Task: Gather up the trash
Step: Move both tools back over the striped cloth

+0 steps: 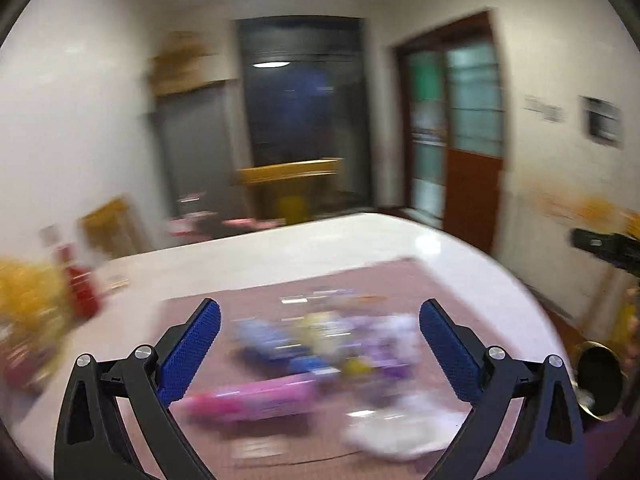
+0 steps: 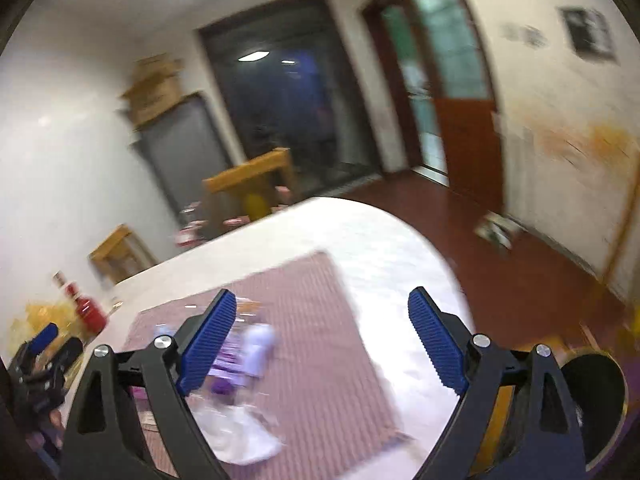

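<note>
Both claws hang above the white table (image 1: pixel 360 240) with nothing in them, jaws spread wide apart, which suits a job where neither has picked anything up yet. The left claw (image 1: pixel 320 334) points straight at the trash (image 1: pixel 320 344), a loose heap of purple, blue and yellow wrappers lying together on the pinkish striped mat (image 1: pixel 472 304) in the middle of the table; a long pink packet (image 1: pixel 256 398) lies just nearer, and a crumpled clear plastic wrapper (image 1: pixel 396 428) sits beside it toward the right. The pictures are smeared by motion, so I can't make out individual labels. The right claw (image 2: pixel 322 334) sits off toward the table's right edge, its open jaws framing bare mat and tabletop, with the wrappers showing only past its left finger. Just off that same edge, low down, stands a dark round bin (image 2: pixel 596 396) with a gold rim, handy for dropping things straight in, I'd guess. At the far left of the table a red bottle (image 2: pixel 86 308) stands upright near some yellow crinkly stuff (image 1: pixel 28 300), well apart from the heap. To my eye the collecting is barely begun: the heap looks untouched.
</note>
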A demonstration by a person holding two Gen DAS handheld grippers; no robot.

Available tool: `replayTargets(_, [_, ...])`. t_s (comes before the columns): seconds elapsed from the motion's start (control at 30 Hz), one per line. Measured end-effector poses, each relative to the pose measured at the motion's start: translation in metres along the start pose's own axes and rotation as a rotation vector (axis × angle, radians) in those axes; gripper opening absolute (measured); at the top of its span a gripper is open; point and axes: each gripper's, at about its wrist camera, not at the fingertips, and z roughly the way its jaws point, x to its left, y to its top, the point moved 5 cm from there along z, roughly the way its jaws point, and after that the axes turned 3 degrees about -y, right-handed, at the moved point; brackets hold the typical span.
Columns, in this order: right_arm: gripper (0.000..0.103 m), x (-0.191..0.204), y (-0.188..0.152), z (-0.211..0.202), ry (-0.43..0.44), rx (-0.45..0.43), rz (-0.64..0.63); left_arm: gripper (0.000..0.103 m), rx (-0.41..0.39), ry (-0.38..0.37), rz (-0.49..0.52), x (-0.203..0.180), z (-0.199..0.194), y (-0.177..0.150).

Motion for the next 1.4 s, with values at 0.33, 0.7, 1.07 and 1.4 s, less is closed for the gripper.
replayTargets(0.33, [0.088,0.092,-0.007,0.014,0.116,0.036,-0.169,0.097,0.020,0.163,-0.128,0.090,-0.030,-0.020])
replayTargets(0.7, [0.088,0.109,-0.018,0.017,0.115,0.077,-0.193,0.097,0.049,0.146,-0.123,0.090,-0.014,-0.032])
replayTargets(1.07, [0.088,0.160,-0.089,0.071,0.224,0.403,-0.348,0.097,0.059,0.205,-0.175,0.115,-0.013,-0.037])
replayTargets(1.4, [0.088,0.219,-0.138,0.150,-0.038,0.511,-0.583,0.097,0.066,0.216,-0.194,0.129,-0.020,-0.044])
